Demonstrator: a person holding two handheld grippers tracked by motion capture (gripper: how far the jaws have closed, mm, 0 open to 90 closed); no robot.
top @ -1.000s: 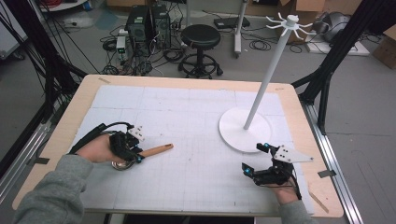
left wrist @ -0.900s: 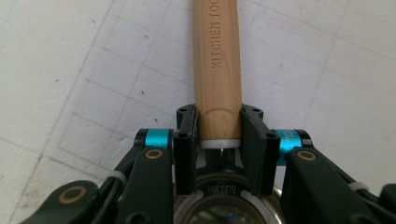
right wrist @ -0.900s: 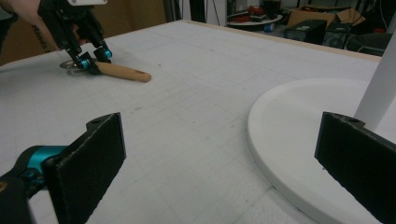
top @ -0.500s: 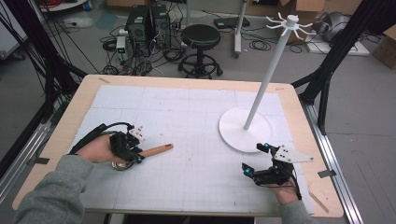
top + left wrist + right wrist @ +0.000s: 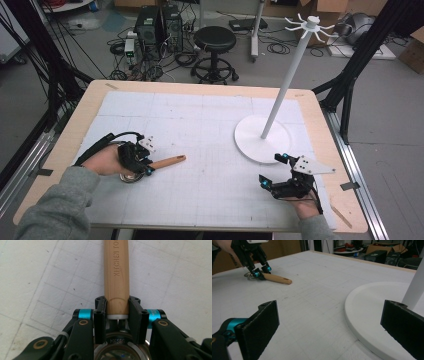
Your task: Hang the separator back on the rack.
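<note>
- Left gripper (image 5: 142, 161) clamped on the wooden handle (image 5: 116, 277) of a small kitchen tool, close to where the handle meets the metal head (image 5: 120, 350). Jaws press both sides of the wood.
- Tool lies flat on the white mat (image 5: 200, 125), near-left part of the table; handle points right, toward the middle.
- Right gripper (image 5: 272, 172) rests at the near right, jaws wide apart, nothing between them. White stand (image 5: 260, 142) with a tall pole just beyond it.
- Risk: the grip sits at one end of the handle, so on lifting the long free end may swing or the tool may twist in the jaws.
- Risk: smooth round wood could slip out if the squeeze is light.
- Risk: a carry toward the stand could knock the pole and tip it.
</note>
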